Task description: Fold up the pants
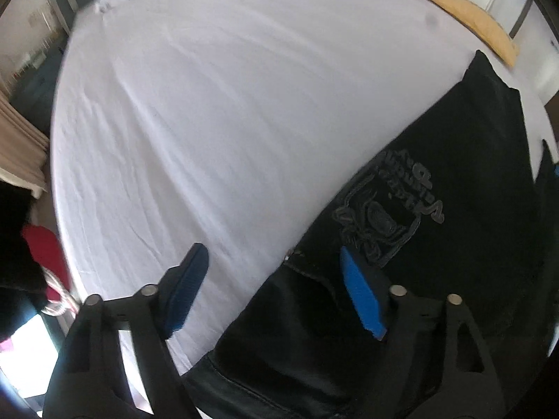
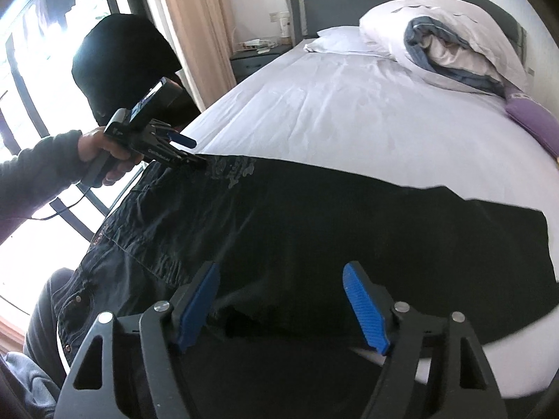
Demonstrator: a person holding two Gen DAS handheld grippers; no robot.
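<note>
The bed, covered in a white sheet, filled most of both views. Across its near part lay the black pants, spread flat, waistband toward the window side and a grey printed emblem on the cloth. A white pillow bundle sat by the headboard, a purple cushion beside it. The left claw stood spread over the pants' edge, one blue pad above the sheet and the other above the cloth, nothing pinched. The right claw hung spread above the dark fabric, its pads apart and not gripping it.
</note>
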